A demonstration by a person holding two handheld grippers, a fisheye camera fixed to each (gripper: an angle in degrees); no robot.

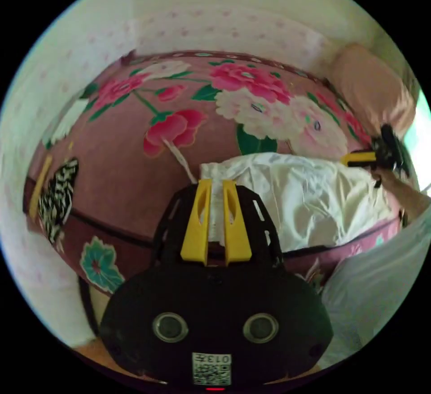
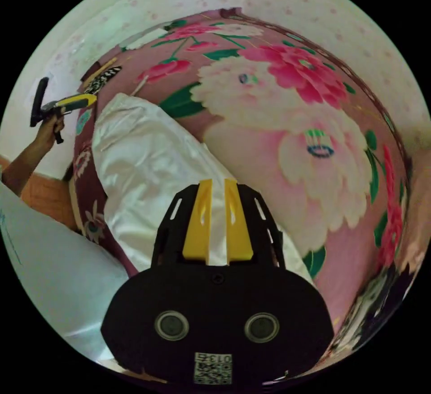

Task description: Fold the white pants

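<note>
Left gripper [image 1: 217,187]: your yellow jaws stand close together with a narrow gap; white cloth shows through the gap, but you cannot tell whether they pinch it. In the right gripper view this tool [image 2: 83,101] is in your hand [image 2: 47,131], off the end of the pants, past the bed's edge.
Right gripper [image 2: 218,187]: jaws likewise near together, a thin slit between them, hovering over the near end of the pants; a grip on the cloth cannot be told. In the left gripper view it [image 1: 359,159] sits at the far end of the pants, blurred.
Pants [image 1: 305,196]: white, shiny, crumpled, lying along the near edge of the bed; in the right gripper view the pants [image 2: 148,160] run as one long band from your right jaws toward your left tool.
Bed [image 1: 134,178]: pink cover with big red and pale flowers, spread beyond the pants.
Patterned cloth [image 1: 56,201]: black and white, on the bed well apart from the pants.
Wall [image 1: 224,30]: pale, dotted pink, behind the bed.
</note>
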